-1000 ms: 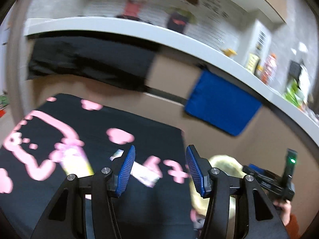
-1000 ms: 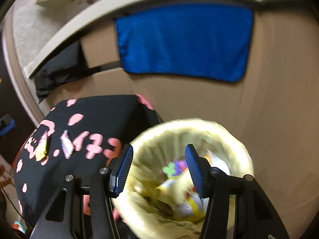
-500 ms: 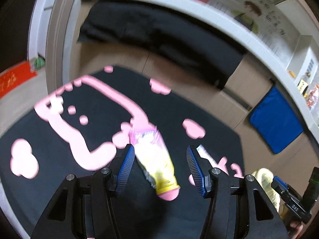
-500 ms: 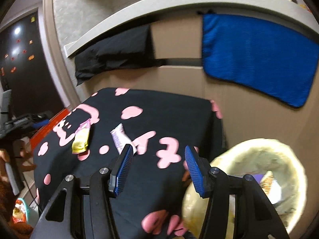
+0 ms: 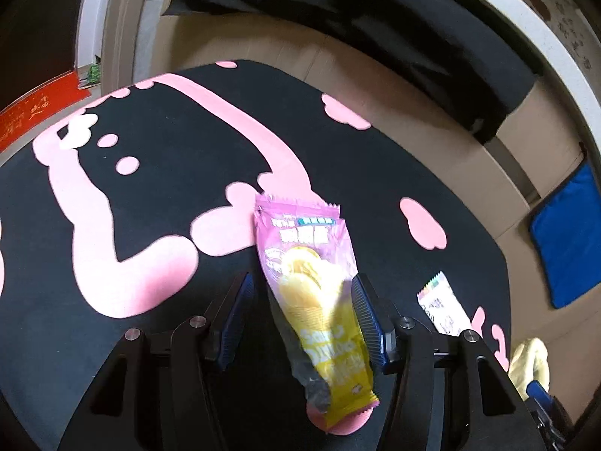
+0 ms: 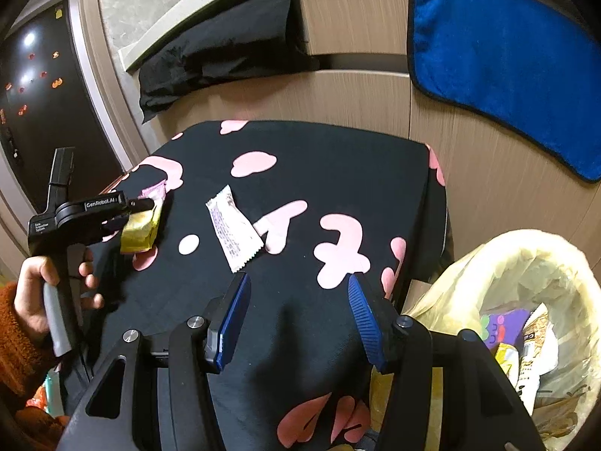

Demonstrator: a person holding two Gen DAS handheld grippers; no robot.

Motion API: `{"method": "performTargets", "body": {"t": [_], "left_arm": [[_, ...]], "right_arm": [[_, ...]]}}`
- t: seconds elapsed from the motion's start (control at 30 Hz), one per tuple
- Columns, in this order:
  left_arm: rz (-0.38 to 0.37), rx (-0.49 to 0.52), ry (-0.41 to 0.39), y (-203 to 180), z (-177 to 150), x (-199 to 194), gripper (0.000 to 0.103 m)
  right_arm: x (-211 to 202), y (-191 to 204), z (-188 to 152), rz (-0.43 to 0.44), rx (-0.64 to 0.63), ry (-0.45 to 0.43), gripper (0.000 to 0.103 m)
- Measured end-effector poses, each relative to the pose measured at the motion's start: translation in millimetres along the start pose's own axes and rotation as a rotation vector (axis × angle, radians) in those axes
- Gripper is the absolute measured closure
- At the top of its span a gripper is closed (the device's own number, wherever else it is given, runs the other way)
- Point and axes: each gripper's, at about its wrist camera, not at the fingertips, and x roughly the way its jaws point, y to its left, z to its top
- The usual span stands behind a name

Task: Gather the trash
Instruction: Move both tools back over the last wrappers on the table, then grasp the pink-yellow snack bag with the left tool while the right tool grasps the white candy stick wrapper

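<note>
The yellow-and-pink snack wrapper [image 5: 319, 293] lay flat on the black cloth with pink shapes [image 5: 150, 206] that covered the table, and it had come to sit between the two fingers of the left tongs [image 5: 300, 312]; a second before, those tongs had looked out at the counter edge and the hanging blue towel [image 5: 567, 240], with the wrapper only a blur ahead of them. They had dropped and tipped toward the cloth, so the pack now ran lengthwise through the gap. Its right edge looked to be just at the right pad, while the left pad stood clear of it, so the left tongs were released, straddling the pack and gripping nothing. The right tongs [image 6: 298, 319] were released as well and empty; their view had swung from above the lined trash bin [image 6: 518, 263], now to their right, to the cloth, where a white wrapper [image 6: 233, 229] lay ahead and a little left of their fingers. Judged from this, one pickup was ready for the squeeze, a second piece was lined up for the other hand, and neither had yet reached the bin, which already held wrappers.
</note>
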Motion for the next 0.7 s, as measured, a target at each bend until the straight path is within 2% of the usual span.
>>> {"method": "performTargets", "body": {"t": [0.07,0.13,0.2,0.3,0.43,0.7], "left_arm": [[-0.008,0.035,0.008,-5,-2,1,0.051],[-0.018,0.1,0.032,-12,-8,2,0.071],[-0.013,0.145,0.042,-15,-13,-1,0.077],[-0.056,0.175,0.085,-12,-21,-12,0.079],[-0.075,0.186,0.093,-3,-30,-30,0.079],[-0.122,0.158,0.122,10,-37,-41,0.079]], "right_arm": [[5,-1,-1,0.009,0.003,0.011,0.052],[10,1,-1,0.021,0.001,0.023,0.052],[16,4,1,0.035,-0.008,0.032,0.052],[27,14,6,0.049,-0.049,0.054,0.052],[44,31,15,0.075,-0.123,0.077,0.052],[85,69,39,0.085,-0.243,0.103,0.052]]}}
